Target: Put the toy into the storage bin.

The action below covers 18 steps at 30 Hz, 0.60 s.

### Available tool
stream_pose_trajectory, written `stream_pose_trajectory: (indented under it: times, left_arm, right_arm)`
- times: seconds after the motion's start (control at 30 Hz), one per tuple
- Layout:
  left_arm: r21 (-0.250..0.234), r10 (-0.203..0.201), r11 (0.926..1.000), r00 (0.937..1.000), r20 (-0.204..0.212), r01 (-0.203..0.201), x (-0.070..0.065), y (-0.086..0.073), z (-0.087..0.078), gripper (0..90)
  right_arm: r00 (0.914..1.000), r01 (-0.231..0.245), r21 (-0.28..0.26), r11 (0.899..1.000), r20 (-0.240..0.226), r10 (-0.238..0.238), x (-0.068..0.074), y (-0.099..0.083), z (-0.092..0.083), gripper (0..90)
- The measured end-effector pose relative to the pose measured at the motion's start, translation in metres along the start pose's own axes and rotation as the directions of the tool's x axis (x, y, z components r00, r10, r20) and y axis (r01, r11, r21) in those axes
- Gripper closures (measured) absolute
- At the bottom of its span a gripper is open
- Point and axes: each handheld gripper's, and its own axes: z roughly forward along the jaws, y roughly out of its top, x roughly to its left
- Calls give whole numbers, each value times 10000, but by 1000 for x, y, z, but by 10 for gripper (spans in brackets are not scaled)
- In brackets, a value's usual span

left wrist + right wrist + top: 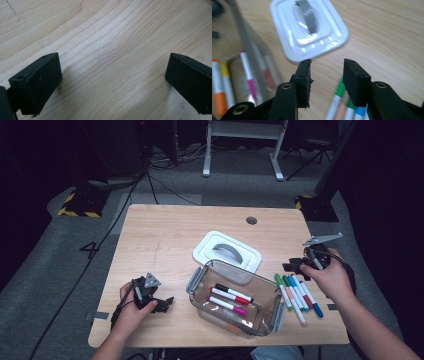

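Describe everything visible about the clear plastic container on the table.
The clear rectangular plastic container stands upright and open near the wooden table's front edge, grey latch flaps hanging at both ends. Inside lie several markers, with black, red and magenta caps visible. Its white lid with a grey handle lies just behind it, apparently touching. Neither gripper touches the container.

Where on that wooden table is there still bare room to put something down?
Bare wood spans the far edge of the light wooden table behind the white lid, and its left side. It is crowded around the clear plastic box and the loose markers.
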Motion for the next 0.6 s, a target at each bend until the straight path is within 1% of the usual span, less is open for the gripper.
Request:
stream_pose_trajectory:
  times: [0.1,0.13,0.27,0.33,0.4,0.47,0.5,0.6]
  left_arm:
    - [0,-2,10000,10000,0,2,0,0,0,12]
    - [0,-2,10000,10000,-1,2,0,0,0,13]
    - [-2,-2,10000,10000,0,2,0,0,0,13]
    - [0,12,10000,10000,13,-12,0,0,0,13]
    - [-2,0,10000,10000,-3,0,0,0,0,13]
    - [-1,-1,10000,10000,-2,1,0,0,0,12]
    - [-1,-4,10000,10000,2,4,0,0,0,13]
    - [-1,0,10000,10000,-5,0,0,0,0,13]
  right_arm:
    - [9986,-447,273,9986,299,439,-18,-14,2,598]
    - [9973,-583,460,9972,479,561,-24,-20,4,600]
    - [9909,-1062,824,9909,915,986,-42,-40,9,622]
    - [9859,-1425,1012,9846,1026,1321,-50,-51,12,624]
    - [9814,-1672,1139,9793,1144,1542,-57,-62,14,625]
    - [9782,-1819,1345,9741,1262,1652,-63,-72,16,626]
    - [9752,-1973,1437,9698,1303,1791,-65,-76,17,628]
    - [9713,-2156,1720,9612,1392,1929,-70,-87,21,629]
